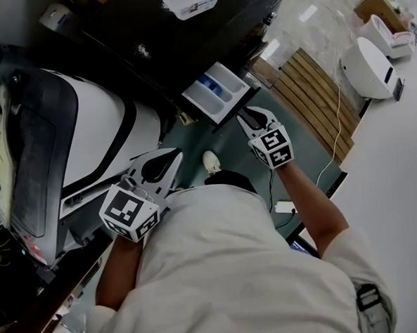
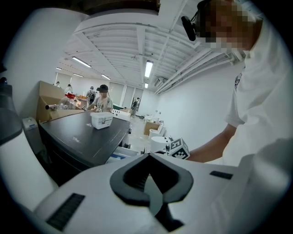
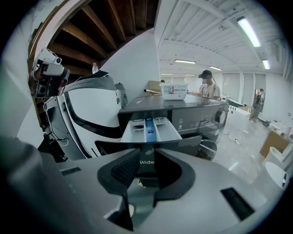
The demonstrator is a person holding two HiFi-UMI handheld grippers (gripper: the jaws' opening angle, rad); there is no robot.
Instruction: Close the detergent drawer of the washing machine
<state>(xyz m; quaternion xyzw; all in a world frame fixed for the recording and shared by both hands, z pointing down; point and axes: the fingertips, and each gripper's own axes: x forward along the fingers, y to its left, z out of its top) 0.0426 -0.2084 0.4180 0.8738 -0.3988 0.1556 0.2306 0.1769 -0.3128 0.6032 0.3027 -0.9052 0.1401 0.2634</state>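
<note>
Right jaws before "Mide"-lettered drawer (image 3: 161, 130)

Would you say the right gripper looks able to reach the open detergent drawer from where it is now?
Probably yes: the right gripper sits close in front of the detergent drawer, which stands pulled out of the washing machine, and the right gripper view shows nothing between them.

White shirt, white tools.
Short-sleeved shirt (image 1: 236, 266); left gripper (image 1: 174, 156) and right gripper (image 1: 251, 114) have white shells, black pads (image 3: 126, 170) and black-and-white marker cubes (image 1: 130, 211).
</note>
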